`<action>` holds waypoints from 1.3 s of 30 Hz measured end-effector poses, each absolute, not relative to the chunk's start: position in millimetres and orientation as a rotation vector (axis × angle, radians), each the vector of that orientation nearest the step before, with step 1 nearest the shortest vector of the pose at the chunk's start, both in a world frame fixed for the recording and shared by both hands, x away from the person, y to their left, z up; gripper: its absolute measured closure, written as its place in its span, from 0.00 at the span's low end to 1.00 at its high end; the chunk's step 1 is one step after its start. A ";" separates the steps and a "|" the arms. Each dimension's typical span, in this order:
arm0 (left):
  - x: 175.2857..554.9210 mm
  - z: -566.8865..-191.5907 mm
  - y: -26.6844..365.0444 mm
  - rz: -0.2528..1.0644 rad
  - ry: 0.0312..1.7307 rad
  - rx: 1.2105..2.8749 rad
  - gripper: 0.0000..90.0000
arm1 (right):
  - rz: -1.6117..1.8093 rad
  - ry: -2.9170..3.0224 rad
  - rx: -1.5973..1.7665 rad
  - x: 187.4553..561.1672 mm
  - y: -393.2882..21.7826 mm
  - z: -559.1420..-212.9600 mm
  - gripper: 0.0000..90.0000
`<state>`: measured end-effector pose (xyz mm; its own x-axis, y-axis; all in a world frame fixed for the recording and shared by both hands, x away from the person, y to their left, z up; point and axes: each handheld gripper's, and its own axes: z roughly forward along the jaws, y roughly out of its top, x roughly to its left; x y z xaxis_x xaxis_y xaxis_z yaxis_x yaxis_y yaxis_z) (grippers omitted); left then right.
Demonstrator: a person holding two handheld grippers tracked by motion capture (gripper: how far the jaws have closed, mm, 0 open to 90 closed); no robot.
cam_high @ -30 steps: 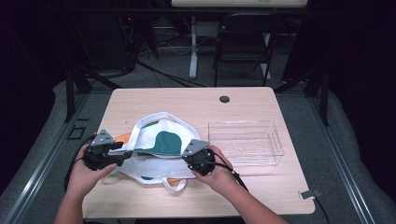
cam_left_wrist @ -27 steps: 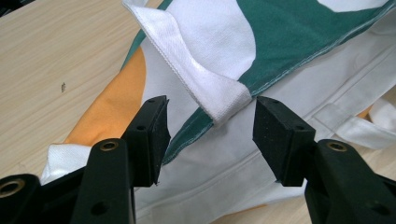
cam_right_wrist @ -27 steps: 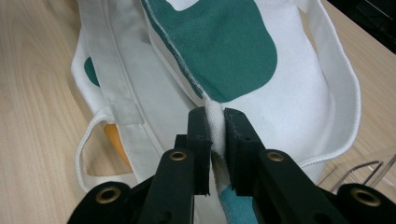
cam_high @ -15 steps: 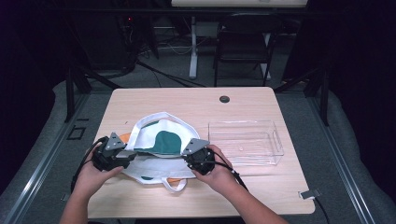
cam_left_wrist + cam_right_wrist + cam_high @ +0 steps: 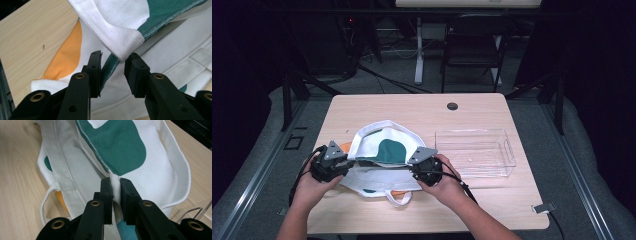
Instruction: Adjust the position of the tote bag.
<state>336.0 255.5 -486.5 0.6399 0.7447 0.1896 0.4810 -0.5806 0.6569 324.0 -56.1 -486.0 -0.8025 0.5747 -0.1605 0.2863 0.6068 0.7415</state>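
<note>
Since the earlier frame the left gripper point(image 5: 113, 65) has slid in toward the bag and its jaws have just been closing, though the pads point(image 5: 95, 72) do not yet pinch the hem corner lying between them. Right gripper point(image 5: 114, 191) is clamped on the opposite rim fold. Between both, the white tote bag point(image 5: 382, 160) lies near the table's point(image 5: 492, 107) front-left edge, mouth spanning left to right.

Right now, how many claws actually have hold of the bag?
1. The right claw pinches the white cloth bag at its rim; the left claw has been closing round the other corner, not yet gripping.
</note>
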 end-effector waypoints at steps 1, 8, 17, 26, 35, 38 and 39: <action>336.4 -485.3 255.5 0.620 0.955 2.285 0.76 | 1.042 2.446 0.693 324.2 -56.1 -485.7 0.90; 342.0 -474.3 254.6 0.630 0.962 2.256 0.81 | 1.039 2.445 0.690 326.1 -57.4 -481.5 0.88; 349.6 -463.3 250.6 0.642 0.966 2.259 0.84 | 1.027 2.449 0.686 329.0 -60.2 -482.1 0.75; 355.3 -456.0 251.1 0.641 0.983 2.241 0.84 | 0.997 2.471 0.653 330.7 -57.5 -483.4 0.74; 360.1 -451.3 249.4 0.636 0.990 2.230 0.85 | 0.983 2.438 0.649 333.8 -56.8 -472.5 0.90; 362.0 -448.9 249.0 0.638 0.992 2.227 0.85 | 0.969 2.424 0.645 336.0 -56.7 -467.6 0.90; 362.6 -448.0 248.8 0.640 0.992 2.225 0.85 | 0.970 2.417 0.646 336.5 -56.6 -466.7 0.90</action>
